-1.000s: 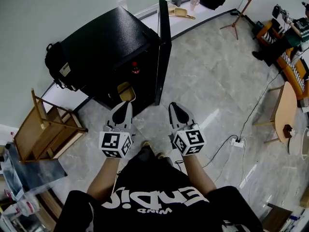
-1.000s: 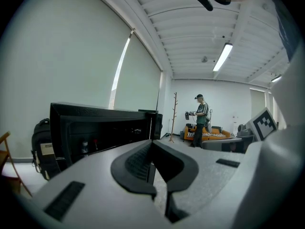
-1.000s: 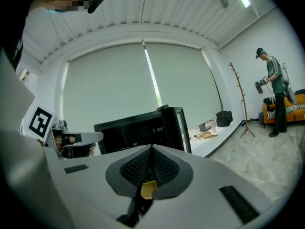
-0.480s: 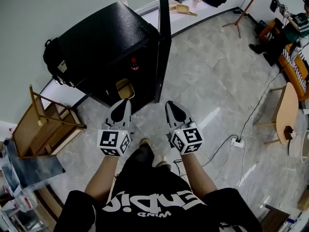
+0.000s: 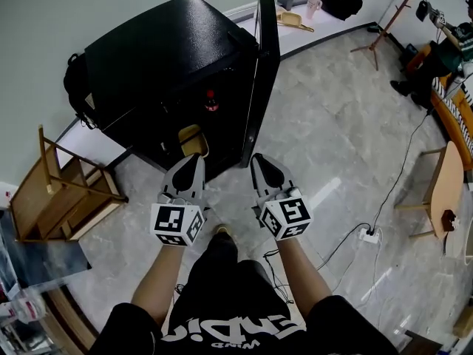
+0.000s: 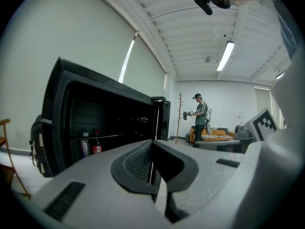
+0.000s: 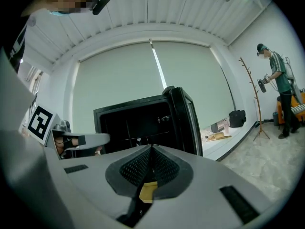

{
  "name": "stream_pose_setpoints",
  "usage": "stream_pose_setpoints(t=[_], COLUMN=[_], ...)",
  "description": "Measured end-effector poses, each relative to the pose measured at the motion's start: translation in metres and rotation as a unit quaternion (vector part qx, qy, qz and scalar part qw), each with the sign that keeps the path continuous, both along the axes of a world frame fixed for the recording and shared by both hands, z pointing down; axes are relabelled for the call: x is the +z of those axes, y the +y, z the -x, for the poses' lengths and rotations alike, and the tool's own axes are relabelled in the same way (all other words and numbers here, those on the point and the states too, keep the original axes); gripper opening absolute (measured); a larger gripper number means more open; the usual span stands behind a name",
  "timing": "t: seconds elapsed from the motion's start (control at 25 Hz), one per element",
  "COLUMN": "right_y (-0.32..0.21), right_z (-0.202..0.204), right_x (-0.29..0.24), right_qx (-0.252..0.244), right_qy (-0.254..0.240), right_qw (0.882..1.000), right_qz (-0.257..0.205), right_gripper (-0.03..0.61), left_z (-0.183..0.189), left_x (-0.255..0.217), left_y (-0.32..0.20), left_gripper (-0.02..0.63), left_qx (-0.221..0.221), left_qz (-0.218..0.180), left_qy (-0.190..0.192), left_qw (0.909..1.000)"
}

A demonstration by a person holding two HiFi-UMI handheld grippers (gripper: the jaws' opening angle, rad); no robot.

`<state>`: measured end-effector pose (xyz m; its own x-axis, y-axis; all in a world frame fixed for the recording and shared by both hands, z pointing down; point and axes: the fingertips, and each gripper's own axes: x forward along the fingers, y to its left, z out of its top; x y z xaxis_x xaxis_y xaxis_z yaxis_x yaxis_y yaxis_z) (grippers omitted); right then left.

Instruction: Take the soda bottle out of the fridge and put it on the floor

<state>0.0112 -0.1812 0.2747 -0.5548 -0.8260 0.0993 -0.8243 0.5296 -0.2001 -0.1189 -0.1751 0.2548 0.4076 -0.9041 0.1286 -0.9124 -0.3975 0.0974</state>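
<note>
Fingers (image 6: 136,162) of the left gripper (image 5: 194,160) are pressed together with nothing between them. The right gripper (image 5: 259,158) is likewise closed and empty, its fingers (image 7: 138,168) meeting tip to tip. Both are held side by side in the middle of the head view, short of the black fridge (image 5: 159,58), whose door (image 5: 264,65) stands wide open. The soda bottle (image 5: 211,100), red-capped with a red label, stands upright on a shelf (image 6: 102,137) inside, in the upper middle of the frame, untouched and well apart from both grippers. By my reading the door is dealt with and everything else is left: reaching in, gripping the bottle, lifting it out and setting it on the floor (image 5: 332,132). That floor is pale grey marbled tile, glossy enough to throw back light. It is bare in front of the fridge, so there looks to be ample room for the bottle. A black backpack (image 5: 74,95) hangs at the fridge's left side and a wooden chair (image 5: 59,191) stands at the left edge. A coat stand (image 5: 384,21) rises at the upper right, a power strip (image 5: 367,235) with its cable lies at the lower right, and another person (image 5: 443,54) in green is at the far right edge.
</note>
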Motion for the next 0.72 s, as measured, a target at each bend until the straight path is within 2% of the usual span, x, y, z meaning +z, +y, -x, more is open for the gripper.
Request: stream_pose_setpoints(t=[0.24, 0.52, 0.56, 0.72], right_y=[-0.015, -0.023, -0.024, -0.030], right_z=[0.007, 0.014, 0.016, 0.026], right_x=[0.044, 0.076, 0.079, 0.093], right_qx=[-0.005, -0.017, -0.022, -0.042], right_qy=[-0.003, -0.001, -0.002, -0.005], right_qw=[1.000, 1.000, 1.000, 0.999], right_qz=[-0.017, -0.017, -0.017, -0.010], right_gripper=[0.023, 0.026, 0.040, 0.194], left_z=[-0.001, 0.000, 0.000, 0.002], left_x=[0.037, 0.065, 0.067, 0.078], left_y=[-0.017, -0.021, -0.021, -0.019], left_gripper=[0.006, 0.008, 0.006, 0.008], left_qx=[-0.004, -0.005, -0.005, -0.009], left_qz=[-0.020, -0.015, -0.014, -0.006], left_qy=[-0.005, -0.007, -0.005, 0.001], left_qw=[0.9998, 0.9998, 0.9999, 0.9999])
